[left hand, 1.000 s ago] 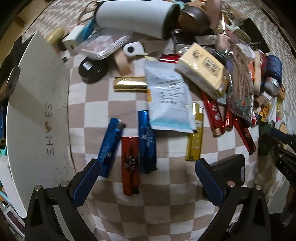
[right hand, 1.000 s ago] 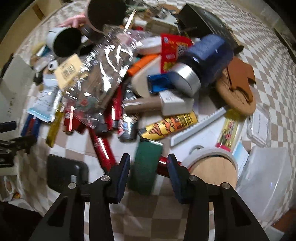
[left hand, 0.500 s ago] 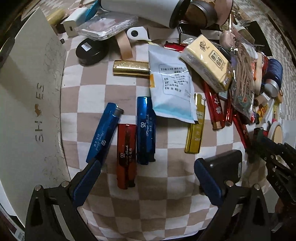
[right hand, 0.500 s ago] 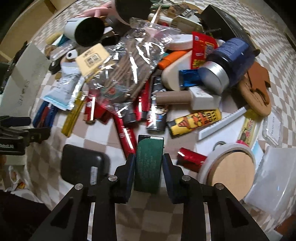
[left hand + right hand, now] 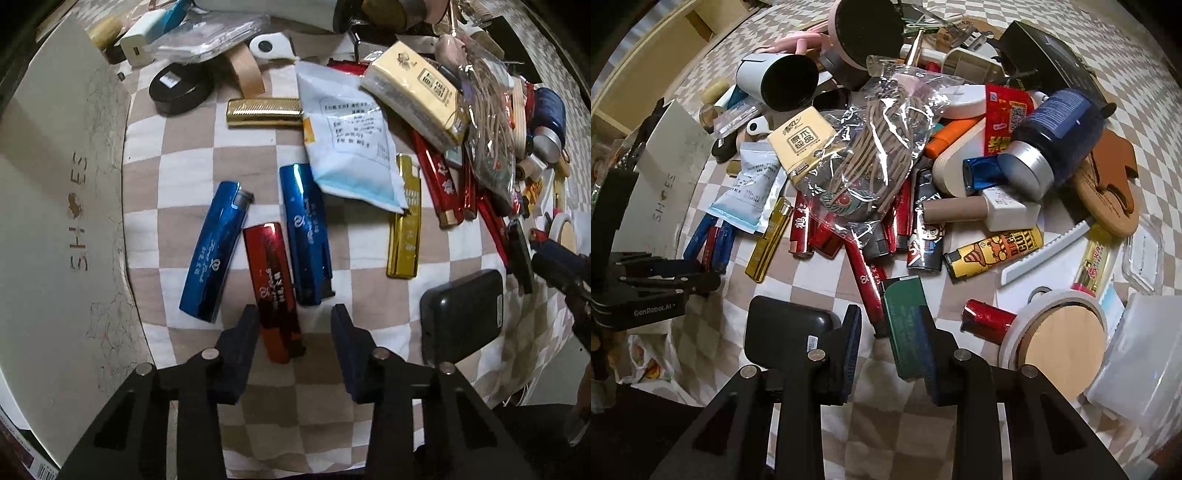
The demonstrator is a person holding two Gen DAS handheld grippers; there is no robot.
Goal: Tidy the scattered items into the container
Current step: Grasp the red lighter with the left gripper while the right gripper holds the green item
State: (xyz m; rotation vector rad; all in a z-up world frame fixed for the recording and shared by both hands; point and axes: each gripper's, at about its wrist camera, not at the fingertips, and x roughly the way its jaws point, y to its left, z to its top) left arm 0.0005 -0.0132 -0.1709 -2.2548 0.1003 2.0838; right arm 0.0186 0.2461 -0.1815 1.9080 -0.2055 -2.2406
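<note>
**Two grippers close in on two lighters**

Both hands are at the pick-up step, and nothing from the heap shows inside a container yet.

The left gripper [image 5: 294, 310] points down over the checked cloth [image 5: 184, 166]. Its jaws have just been closing from wide apart, and they now bracket the lower end of the red lighter [image 5: 271, 273]. The left finger sits against the lighter's edge, while bare cloth shows between the lighter and the right finger. The jaws are therefore apart and not yet clamped. One blue lighter [image 5: 216, 251] lies just beside the red one on its left, and another [image 5: 304, 229] touches it on the right. As I read it, the closing fingers could nudge that right-hand neighbour.

The right gripper [image 5: 889, 312] has narrowed a little and then held its width around the green lighter [image 5: 905, 314]. That lighter now leans against the right finger, and a sliver of cloth shows by the left one. Half a second ago it filled the gap squarely. I cannot tell whether it is pinched or only resting there.

The white box marked SHOES [image 5: 55, 184] lies just beside the blue lighter, and a clear plastic tub [image 5: 1137, 350] sits at the far right. I cannot tell which of them is the container. Either way, both lighters are on the cloth side of it.
</note>
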